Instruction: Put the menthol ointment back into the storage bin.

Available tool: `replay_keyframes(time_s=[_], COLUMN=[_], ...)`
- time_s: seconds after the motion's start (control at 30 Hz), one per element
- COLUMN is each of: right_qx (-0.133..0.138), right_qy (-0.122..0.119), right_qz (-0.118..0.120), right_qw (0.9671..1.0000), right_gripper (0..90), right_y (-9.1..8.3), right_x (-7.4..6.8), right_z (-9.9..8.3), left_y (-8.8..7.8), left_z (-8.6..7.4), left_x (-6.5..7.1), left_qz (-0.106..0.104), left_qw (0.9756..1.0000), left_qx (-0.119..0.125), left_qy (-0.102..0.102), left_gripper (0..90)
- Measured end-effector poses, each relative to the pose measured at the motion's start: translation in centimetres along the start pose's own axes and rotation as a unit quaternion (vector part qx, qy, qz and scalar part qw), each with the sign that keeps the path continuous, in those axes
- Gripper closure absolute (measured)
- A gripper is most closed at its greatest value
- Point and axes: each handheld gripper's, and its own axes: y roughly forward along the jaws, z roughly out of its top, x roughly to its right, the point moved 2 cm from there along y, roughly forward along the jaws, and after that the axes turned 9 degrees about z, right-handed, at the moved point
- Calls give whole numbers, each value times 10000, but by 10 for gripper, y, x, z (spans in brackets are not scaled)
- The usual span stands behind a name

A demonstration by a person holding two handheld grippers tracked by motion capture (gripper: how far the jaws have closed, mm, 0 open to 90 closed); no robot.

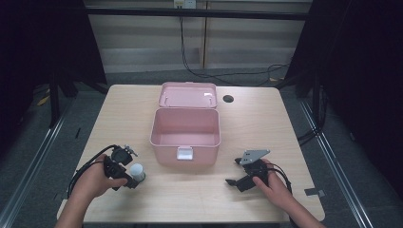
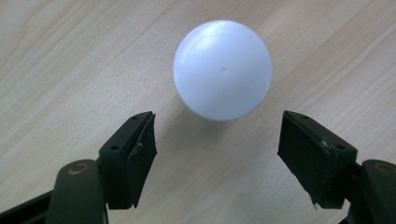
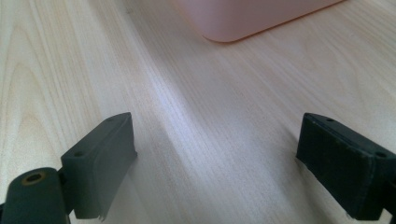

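Note:
A small white round-topped object stands on the wooden table, left of the open pink box. In the left gripper view the white object lies just beyond the tips, centred between the two jaws but not touched. My left gripper is open and points down at it. My right gripper is open over bare table right of the box, with nothing between its jaws. A corner of the pink box shows ahead of it.
The box's lid is folded back flat behind it, and the inside looks empty. A round cable hole sits at the table's back right. Cables run over the floor behind the table. Dark curtains flank both sides.

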Motion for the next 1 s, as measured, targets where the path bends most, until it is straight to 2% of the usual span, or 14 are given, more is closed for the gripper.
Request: replay_keyframes(time_s=[0.3, 0.57, 0.6, 1.0], right_qx=[0, 0, 0, 0], right_qy=[1, 6, 6, 0], right_qz=[1, 1, 1, 1], right_qw=[10000, 10000, 10000, 10000], right_gripper=[109, 109, 109, 109], right_y=[0, 0, 0, 0], right_x=[0, 0, 0, 0], right_z=[0, 0, 0, 0], left_y=[2, 2, 1, 1], left_z=[13, 21, 22, 33], left_x=[-2, -4, -5, -3], left_qz=[21, 20, -8, -10], left_qw=[9999, 9999, 9999, 9995], left_qx=[-135, -105, -153, -292], left_qy=[-25, -120, -68, -140], left_gripper=[300, 327, 327, 409])
